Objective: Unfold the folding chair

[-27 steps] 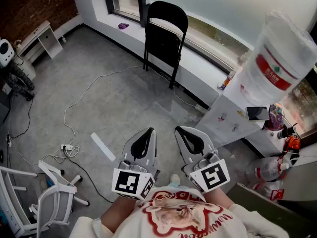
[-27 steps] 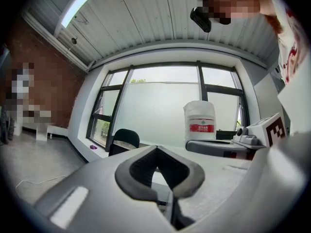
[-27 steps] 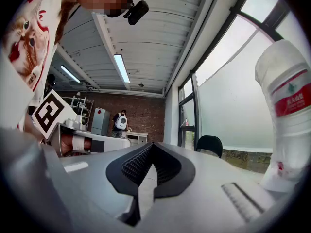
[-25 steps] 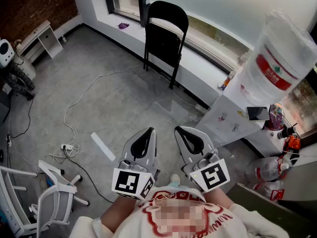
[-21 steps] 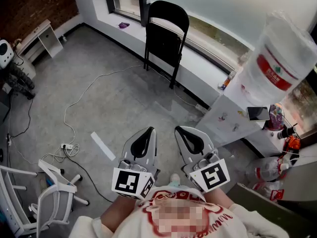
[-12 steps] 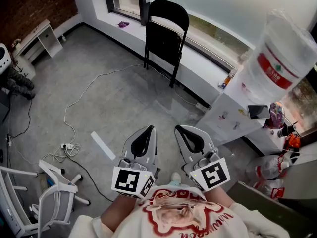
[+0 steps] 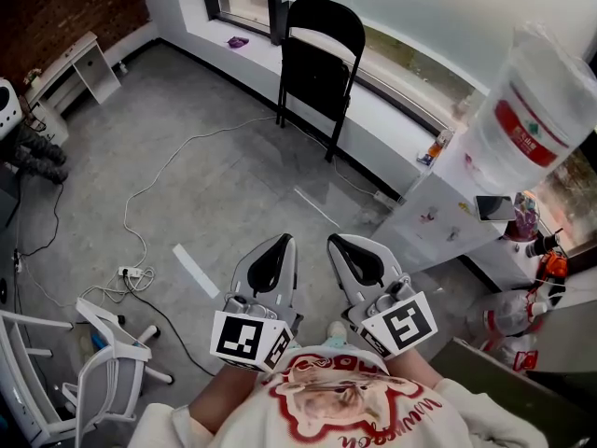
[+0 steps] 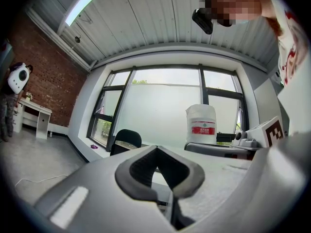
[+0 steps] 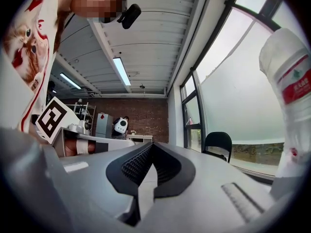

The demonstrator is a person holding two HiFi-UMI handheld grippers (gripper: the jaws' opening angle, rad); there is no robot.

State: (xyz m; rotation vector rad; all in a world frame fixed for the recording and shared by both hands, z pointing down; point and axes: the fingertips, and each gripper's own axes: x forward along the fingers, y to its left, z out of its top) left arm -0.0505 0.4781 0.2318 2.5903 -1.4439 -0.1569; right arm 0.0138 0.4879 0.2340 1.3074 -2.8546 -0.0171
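Currently I am holding my left gripper (image 7: 276,248) and right gripper (image 7: 346,247) level, side by side, both jaws clenched on nothing, with the black folding chair (image 7: 317,63) standing folded against the window ledge (image 7: 392,133), well ahead.

Your left gripper (image 8: 156,164) hides the legs of the folding chair (image 8: 127,137) in its own view. At eight o'clock, the white office chair (image 7: 104,323) is cut off by the left edge. Purple item (image 7: 238,41) at eleven o'clock: too small to identify.

Daylight from the window (image 7: 438,17) lights everything evenly; shadows faint; wide-angle views bend, corners black.
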